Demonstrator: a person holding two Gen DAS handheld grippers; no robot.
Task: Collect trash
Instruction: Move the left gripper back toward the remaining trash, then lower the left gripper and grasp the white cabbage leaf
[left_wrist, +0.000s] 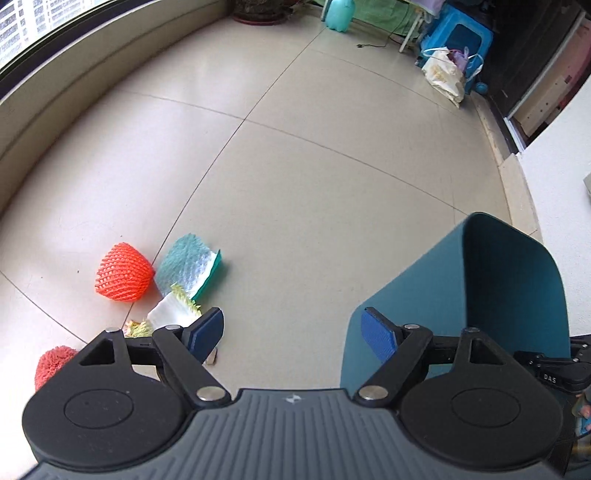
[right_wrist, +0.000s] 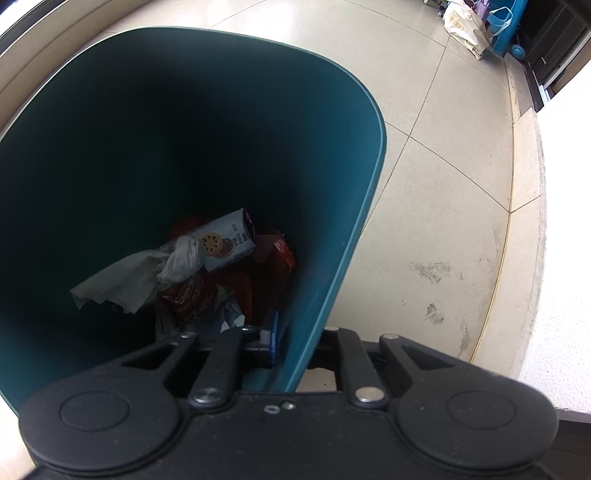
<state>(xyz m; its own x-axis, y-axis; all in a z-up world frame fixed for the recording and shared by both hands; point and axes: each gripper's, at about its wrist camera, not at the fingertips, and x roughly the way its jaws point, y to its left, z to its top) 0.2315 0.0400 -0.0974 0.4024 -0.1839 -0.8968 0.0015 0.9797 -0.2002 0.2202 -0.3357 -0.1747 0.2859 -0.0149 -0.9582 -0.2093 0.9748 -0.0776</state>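
My left gripper (left_wrist: 293, 338) is open and empty above the floor. To its left lie an orange foam net (left_wrist: 123, 272), a teal foam net (left_wrist: 188, 264), a white and yellow net (left_wrist: 173, 308) and a red net (left_wrist: 51, 363). My right gripper (right_wrist: 295, 345) is shut on the wall of the teal trash bin (right_wrist: 332, 258), one finger inside, one outside. The bin also shows in the left wrist view (left_wrist: 458, 295). Inside it lie a biscuit box (right_wrist: 221, 243), crumpled paper (right_wrist: 125, 282) and red wrappers (right_wrist: 188, 295).
A window sill wall (left_wrist: 74, 74) runs along the left. A white bag (left_wrist: 445, 75) and a blue stool (left_wrist: 460, 37) stand at the far right. A raised threshold (right_wrist: 524, 221) borders a white wall on the right.
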